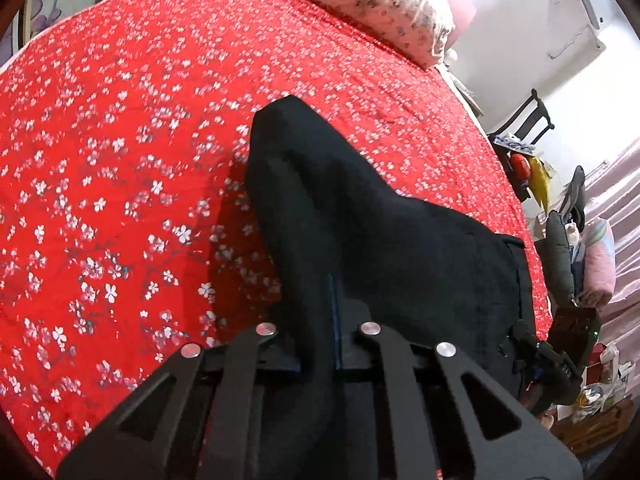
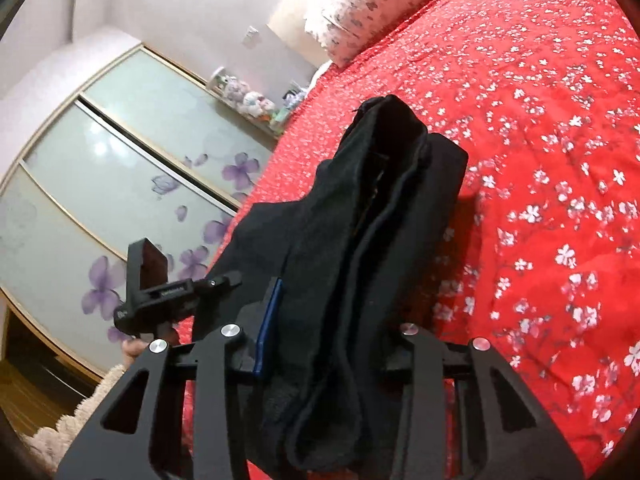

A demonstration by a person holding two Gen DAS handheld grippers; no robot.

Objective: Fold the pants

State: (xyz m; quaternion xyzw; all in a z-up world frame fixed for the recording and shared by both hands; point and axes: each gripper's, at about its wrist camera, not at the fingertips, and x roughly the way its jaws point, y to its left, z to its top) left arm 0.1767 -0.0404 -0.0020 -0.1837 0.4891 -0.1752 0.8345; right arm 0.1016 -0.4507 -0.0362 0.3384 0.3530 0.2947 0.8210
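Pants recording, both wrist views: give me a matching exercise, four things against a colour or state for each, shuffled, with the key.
Things:
1. pants
2. bedspread
3. left gripper
4. wardrobe doors

Colour or state:
A. pale glass with purple flowers
B. jaws shut on cloth
C. red with small white blossoms
D. black, bunched up off the bed

Pairs: 1-D, 2-C, 3-B, 4-A
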